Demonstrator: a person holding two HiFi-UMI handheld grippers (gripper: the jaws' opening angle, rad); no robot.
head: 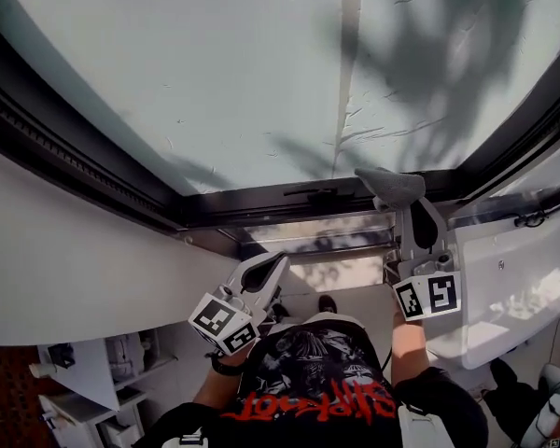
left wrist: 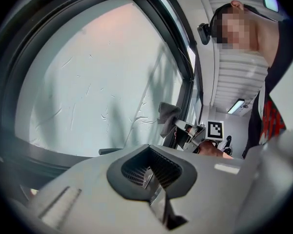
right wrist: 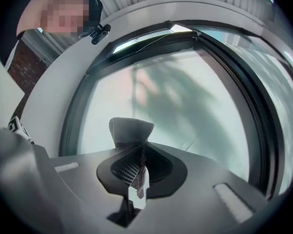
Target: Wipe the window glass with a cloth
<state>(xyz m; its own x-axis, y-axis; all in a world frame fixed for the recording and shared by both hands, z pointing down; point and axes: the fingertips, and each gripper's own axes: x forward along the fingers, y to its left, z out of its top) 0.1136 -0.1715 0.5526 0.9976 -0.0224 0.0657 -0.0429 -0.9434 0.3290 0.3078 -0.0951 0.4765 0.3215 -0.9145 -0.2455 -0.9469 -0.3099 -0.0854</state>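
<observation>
In the head view the window glass [head: 243, 73] fills the upper part, streaked with thin marks and crossed by leafy shadows, with a dark frame [head: 261, 203] along its lower edge. The right tool [head: 403, 202] is raised to the lower right part of the pane and holds a grey cloth [head: 390, 184] at its tip, just above the frame; whether the cloth presses on the glass cannot be told here. The left tool [head: 274, 269] hangs lower, below the frame and well apart from the cloth, pointing up towards the pane. In the left gripper view the left tool [left wrist: 151, 175] has its jaws drawn together with nothing between them. Beyond it the cloth [left wrist: 168, 114] sits against the right edge of the glass [left wrist: 88, 91], carried by the right tool [left wrist: 186, 128]. In the right gripper view the right tool [right wrist: 136, 173] is clamped tight on the cloth [right wrist: 131, 129], whose free end stands up in a folded tuft in front of the glass [right wrist: 195, 106].
</observation>
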